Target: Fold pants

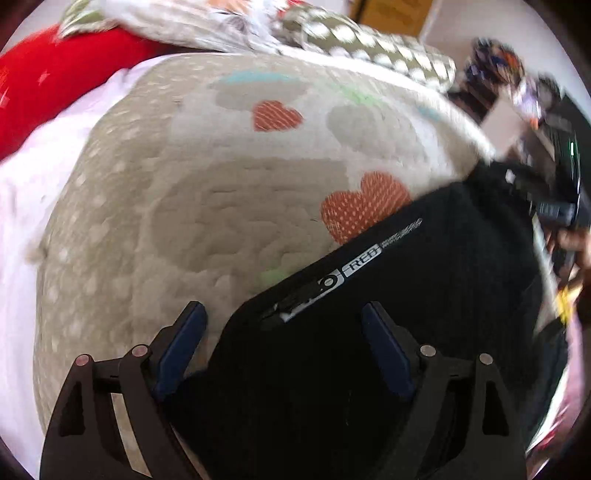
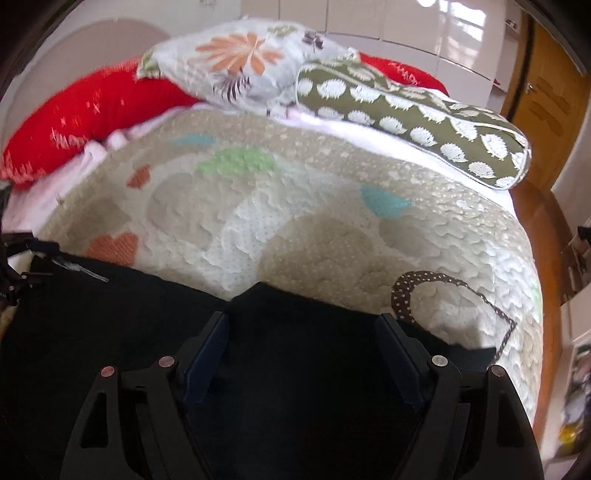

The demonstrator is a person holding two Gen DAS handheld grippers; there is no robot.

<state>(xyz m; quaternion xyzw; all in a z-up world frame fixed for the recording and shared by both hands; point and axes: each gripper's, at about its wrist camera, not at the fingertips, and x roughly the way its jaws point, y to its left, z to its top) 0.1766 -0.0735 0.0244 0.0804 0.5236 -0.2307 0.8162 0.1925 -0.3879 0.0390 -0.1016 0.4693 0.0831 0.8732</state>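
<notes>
A home bedroom: a quilted bedspread [image 2: 332,236] covers the bed, pillows [image 2: 236,66] piled at its far edge (glossy wardrobe doors [image 2: 406,33] behind).

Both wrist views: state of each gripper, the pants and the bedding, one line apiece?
left gripper: open, over the pants' edge.
right gripper: open, nothing gripped.
black pants: lying flat on the quilt, printed label up.
quilt: spread over the bed.
hedgehog pillow: lying at the bed's head.
</notes>
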